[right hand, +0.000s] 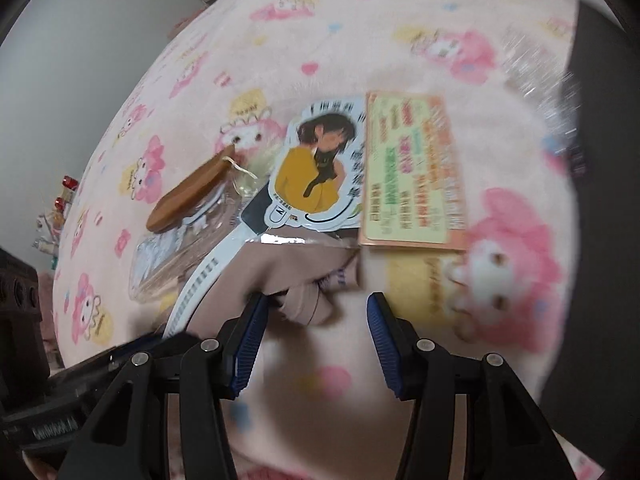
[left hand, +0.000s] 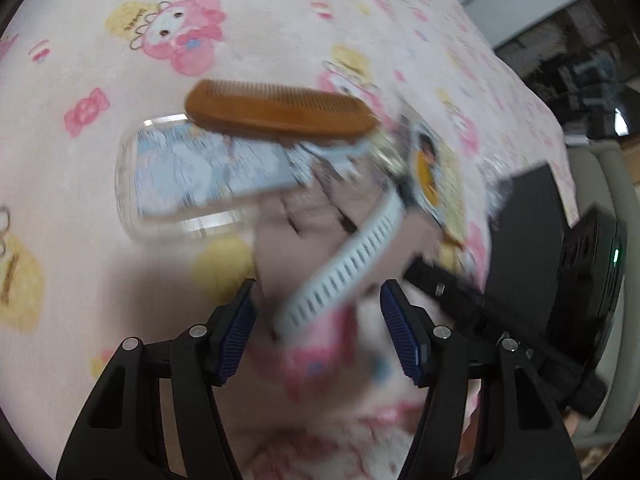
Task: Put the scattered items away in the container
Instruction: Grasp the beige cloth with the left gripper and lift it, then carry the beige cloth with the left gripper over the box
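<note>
Your left tool [left hand: 320,332] stands with its blue pads wide apart and grips nothing; the lower end of the white perforated watch strap [left hand: 336,268] lies in the gap between them, touching neither pad as far as the blur allows. Your right tool [right hand: 316,344] is likewise well open and empty, with only the pink cartoon-print blanket [right hand: 400,32] beneath the gap.

Ahead of the left tool, the brown wooden comb [left hand: 280,110] rests across the far edge of a clear plastic case [left hand: 188,176] holding a pale blue printed card. A beige cloth [left hand: 320,216] lies between that case and the strap, just beyond the left pad. To the right of the strap is a die-cut sticker [left hand: 426,164] of a figure in yellow holding a black cat.

From the right tool, that sticker sits straight ahead, overlapping the strap's upper end, and a yellow and orange printed card [right hand: 412,176] lies just right of it, edges touching. The beige cloth reaches the tip of the right tool's left pad. No container can be made out with certainty in either view.
</note>
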